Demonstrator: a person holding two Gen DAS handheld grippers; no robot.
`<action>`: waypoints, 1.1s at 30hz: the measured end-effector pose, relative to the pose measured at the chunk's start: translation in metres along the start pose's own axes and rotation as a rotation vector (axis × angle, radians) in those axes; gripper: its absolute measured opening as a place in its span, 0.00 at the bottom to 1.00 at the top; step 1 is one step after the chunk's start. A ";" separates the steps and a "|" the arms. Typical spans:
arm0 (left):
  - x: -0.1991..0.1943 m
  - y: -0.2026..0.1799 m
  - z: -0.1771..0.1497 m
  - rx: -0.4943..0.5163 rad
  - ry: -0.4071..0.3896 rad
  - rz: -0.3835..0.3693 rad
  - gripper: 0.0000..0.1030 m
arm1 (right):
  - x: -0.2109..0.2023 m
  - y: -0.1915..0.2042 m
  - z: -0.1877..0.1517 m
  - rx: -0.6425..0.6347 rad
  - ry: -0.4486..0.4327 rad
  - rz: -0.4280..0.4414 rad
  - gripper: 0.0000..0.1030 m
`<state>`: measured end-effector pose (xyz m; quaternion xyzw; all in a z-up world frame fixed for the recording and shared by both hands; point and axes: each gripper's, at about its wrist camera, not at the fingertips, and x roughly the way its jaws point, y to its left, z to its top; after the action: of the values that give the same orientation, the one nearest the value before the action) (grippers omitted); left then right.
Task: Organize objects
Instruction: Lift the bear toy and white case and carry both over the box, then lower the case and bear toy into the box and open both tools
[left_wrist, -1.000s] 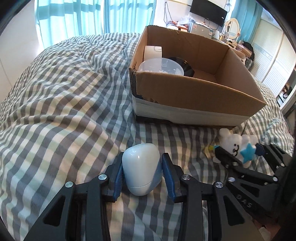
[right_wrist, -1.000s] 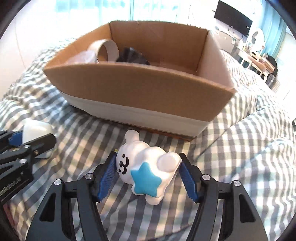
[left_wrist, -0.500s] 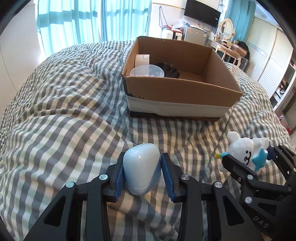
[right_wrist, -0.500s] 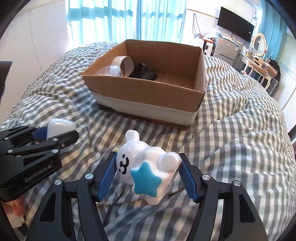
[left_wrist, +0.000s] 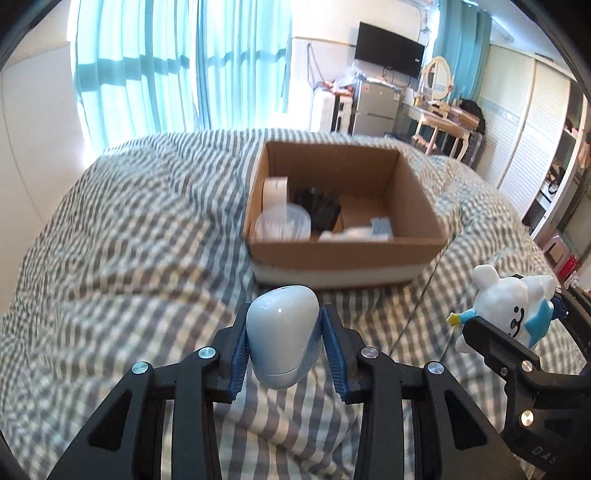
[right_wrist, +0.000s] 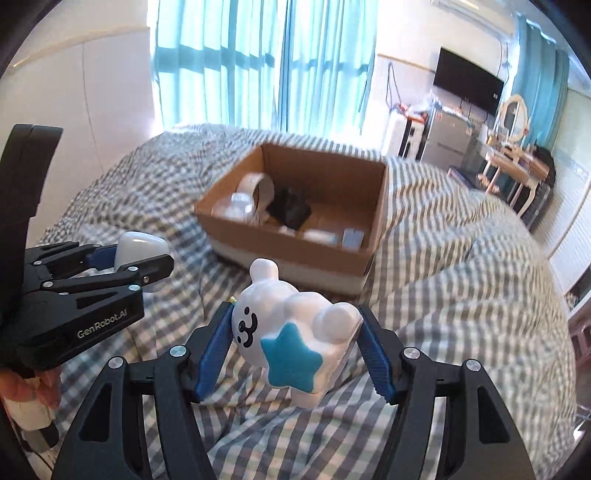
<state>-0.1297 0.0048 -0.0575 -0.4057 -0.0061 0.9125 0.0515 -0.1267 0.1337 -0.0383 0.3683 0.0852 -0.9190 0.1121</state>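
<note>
Transport step: left hand-held gripper (left_wrist: 283, 345) pinching pale-blue case (left_wrist: 282, 338), right hand-held gripper (right_wrist: 295, 349) pinching bear figurine (right_wrist: 291, 332); next, carry over cardboard box (left_wrist: 347, 258), release.

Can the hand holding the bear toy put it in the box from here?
Probably yes. The right gripper holds the bear toy above the bed, the box is open-topped, and nothing lies between them.

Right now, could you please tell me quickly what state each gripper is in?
Left gripper: closed on the pale blue egg-shaped case.
Right gripper: closed on the white toy figure with a blue star.
</note>
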 end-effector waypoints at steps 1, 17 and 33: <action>-0.001 -0.001 0.006 0.003 -0.010 -0.001 0.36 | -0.002 -0.001 0.006 -0.001 -0.010 0.003 0.63; 0.044 -0.012 0.116 0.091 -0.152 0.007 0.36 | 0.026 -0.062 0.116 0.078 -0.115 0.049 0.63; 0.156 -0.028 0.139 0.133 -0.041 -0.127 0.36 | 0.171 -0.086 0.152 0.106 0.026 0.069 0.63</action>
<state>-0.3340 0.0525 -0.0787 -0.3812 0.0275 0.9140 0.1358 -0.3702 0.1558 -0.0418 0.3884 0.0249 -0.9129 0.1230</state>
